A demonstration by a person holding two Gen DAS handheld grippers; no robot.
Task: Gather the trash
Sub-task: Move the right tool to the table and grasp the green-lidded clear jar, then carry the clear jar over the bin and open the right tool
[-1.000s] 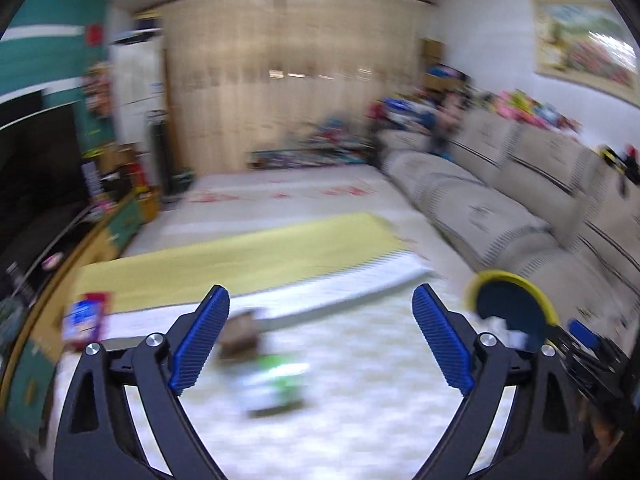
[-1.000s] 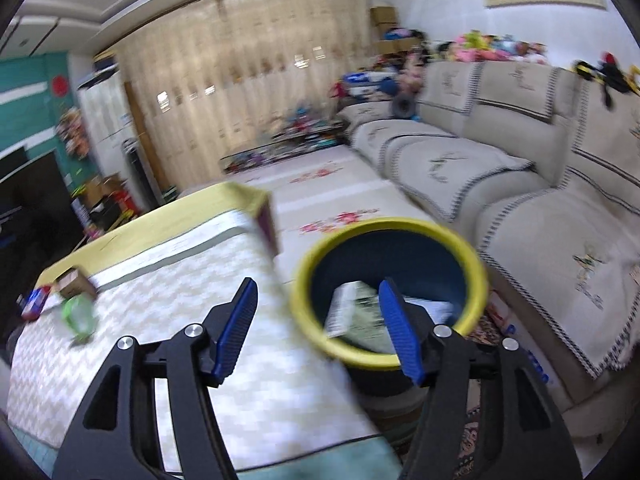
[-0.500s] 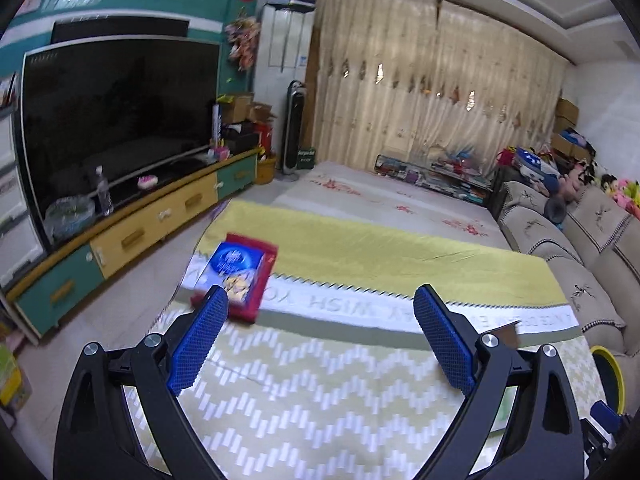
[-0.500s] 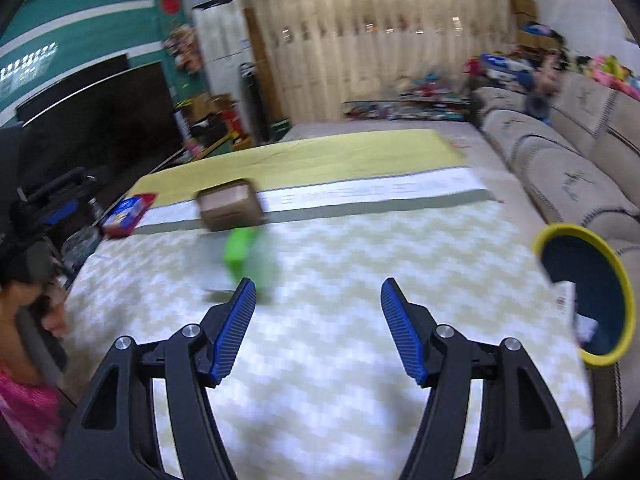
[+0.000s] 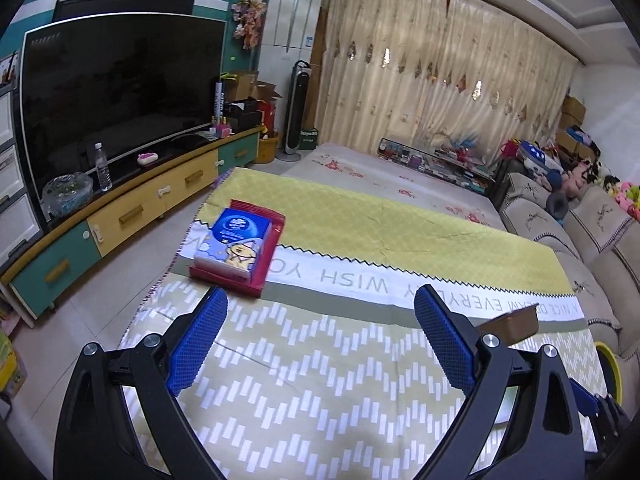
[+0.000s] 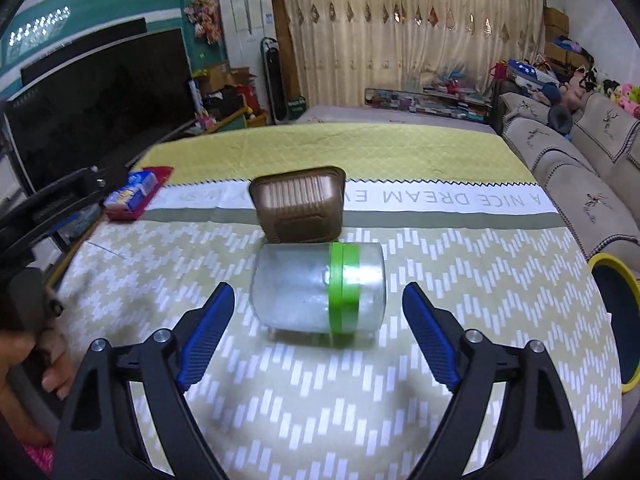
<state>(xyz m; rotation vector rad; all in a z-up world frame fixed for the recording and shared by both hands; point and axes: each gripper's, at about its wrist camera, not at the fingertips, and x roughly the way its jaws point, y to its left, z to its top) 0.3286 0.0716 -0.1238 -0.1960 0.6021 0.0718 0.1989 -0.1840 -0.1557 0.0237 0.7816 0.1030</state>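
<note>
Yellow-green zigzag cloth (image 6: 460, 280) over the low table, three bits of trash left on it. Yellow-rimmed bin (image 6: 612, 320) off the table's right edge, beside the sofa (image 6: 592, 184), partly cut off at frame edge.

Largest item: red-and-blue snack pack (image 5: 238, 246) lying flat near the far left edge, ahead of and just left of the left gripper (image 5: 320, 340). Left jaws spread wide, nothing between the pads, well short of the pack.

Next: clear jar with green band (image 6: 320, 290) on its side mid-table, long axis running left to right. Brown plastic tray (image 6: 300, 210) tipped up behind it, lower edge seemingly touching the jar.

Right gripper (image 6: 318, 336) lined up on the jar, jaws just been widening, now released and empty; pad tips flank the jar's near ends, no contact.

Step in hand: approach for the jar pick, likely. Next move calls for pushing forward and down until the pads bracket the jar end to end, then closing. Fit looks tight, jar about as long as the gap. Round body may roll toward the tray if nudged off-centre. Then carry right to the bin.
</note>
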